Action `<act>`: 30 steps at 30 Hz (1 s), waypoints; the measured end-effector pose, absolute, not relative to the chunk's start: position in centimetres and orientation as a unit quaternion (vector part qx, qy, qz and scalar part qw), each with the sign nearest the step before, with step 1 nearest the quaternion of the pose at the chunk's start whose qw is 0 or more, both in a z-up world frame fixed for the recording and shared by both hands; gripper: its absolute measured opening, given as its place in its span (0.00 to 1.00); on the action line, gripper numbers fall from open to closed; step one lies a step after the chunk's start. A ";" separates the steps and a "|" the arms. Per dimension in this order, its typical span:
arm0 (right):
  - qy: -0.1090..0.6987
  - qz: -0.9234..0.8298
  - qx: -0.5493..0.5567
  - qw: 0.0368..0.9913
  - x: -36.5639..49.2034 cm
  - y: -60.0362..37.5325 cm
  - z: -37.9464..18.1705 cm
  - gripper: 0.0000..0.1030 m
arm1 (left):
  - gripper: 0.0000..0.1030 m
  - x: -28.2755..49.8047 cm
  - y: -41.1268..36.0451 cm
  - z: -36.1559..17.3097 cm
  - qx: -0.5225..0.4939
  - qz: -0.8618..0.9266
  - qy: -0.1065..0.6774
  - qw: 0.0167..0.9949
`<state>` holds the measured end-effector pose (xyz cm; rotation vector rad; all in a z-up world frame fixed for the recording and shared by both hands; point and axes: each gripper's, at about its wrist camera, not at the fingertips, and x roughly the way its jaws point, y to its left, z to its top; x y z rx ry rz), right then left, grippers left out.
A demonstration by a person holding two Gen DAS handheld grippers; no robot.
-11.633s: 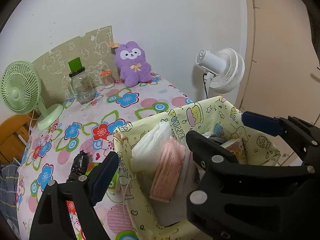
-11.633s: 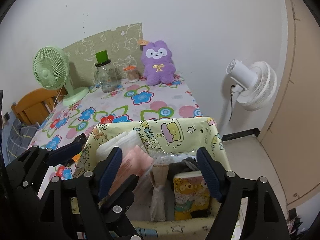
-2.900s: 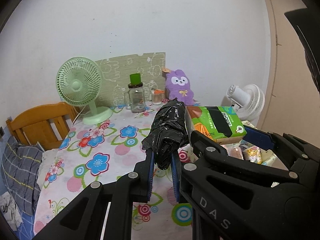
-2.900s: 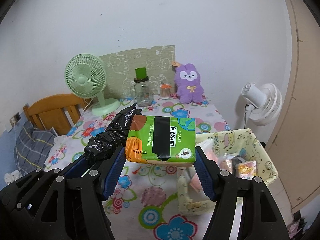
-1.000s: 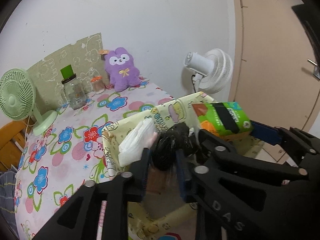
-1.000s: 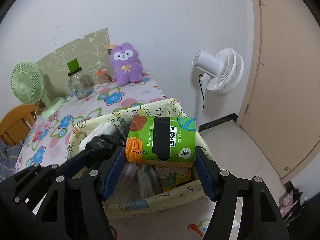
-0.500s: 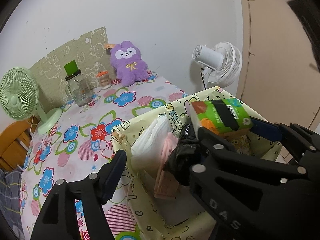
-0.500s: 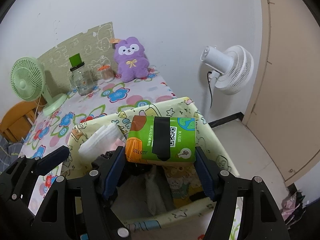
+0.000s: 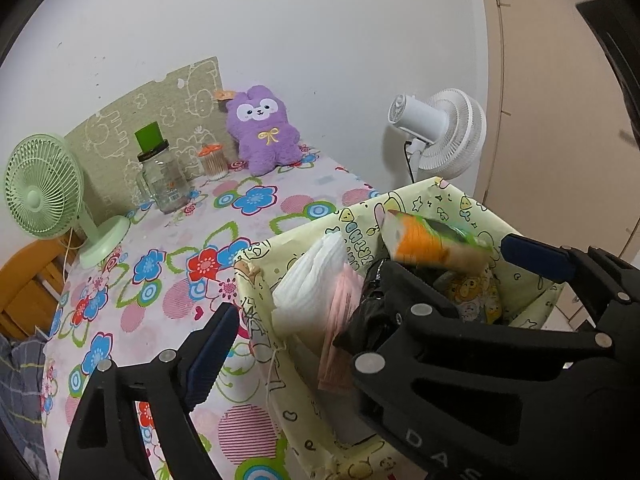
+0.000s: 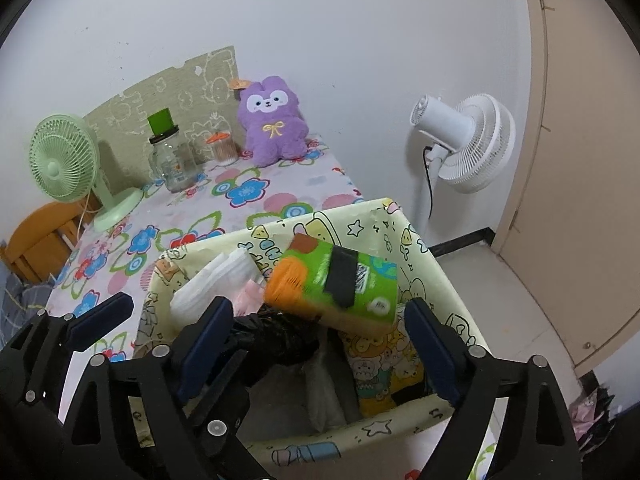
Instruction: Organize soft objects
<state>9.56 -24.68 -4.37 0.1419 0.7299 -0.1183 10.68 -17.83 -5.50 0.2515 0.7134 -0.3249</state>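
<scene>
At the near right of the flowered table (image 9: 168,272) stands a pale yellow fabric bin (image 10: 432,276) printed with cartoon figures, and both grippers hang above its open top. The left gripper (image 9: 308,304) has its jaws spread wide, one blue-padded finger out over the tablecloth to the left of the bin and the other over the bin's inside; nothing sits between them. The right gripper (image 10: 316,328) is likewise wide apart, its two blue pads on either side of the bin's middle and clear of the green tissue pack (image 10: 340,280).

The pack is blurred in both views, tilted with its orange end to the left and a black band across its face. It is inside the bin's mouth, above a yellow cartoon-printed packet (image 10: 380,364) at the right; whether it rests on anything cannot be told. A crumpled black plastic bag (image 10: 280,336) lies in the bin just to its near left, partly hidden behind the left gripper's frame. Against the bin's left wall lean a stack of white pads (image 9: 316,280) and a pink packet (image 9: 344,320).

At the far end of the table a purple plush (image 9: 262,132) sits against the wall, with a glass jar (image 9: 162,178) and a small orange-capped container (image 9: 212,162) to its left. A green desk fan (image 9: 44,192) stands at the far left, and a white fan (image 10: 468,144) stands off the table to the right.
</scene>
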 end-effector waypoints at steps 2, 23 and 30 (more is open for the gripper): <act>0.354 -0.057 0.068 0.931 9.2 -24.5 -4.2 0.89 | 0.86 10.5 -17.6 -5.4 0.119 -0.157 0.347 0.917; 0.306 -0.033 0.046 0.950 5.2 -19.9 -0.5 0.93 | 0.95 6.5 -12.2 -2.1 0.083 -0.120 0.306 0.941; 0.288 -0.011 0.040 0.957 3.9 -17.7 1.0 0.95 | 0.96 4.8 -9.3 -0.6 0.068 -0.098 0.289 0.950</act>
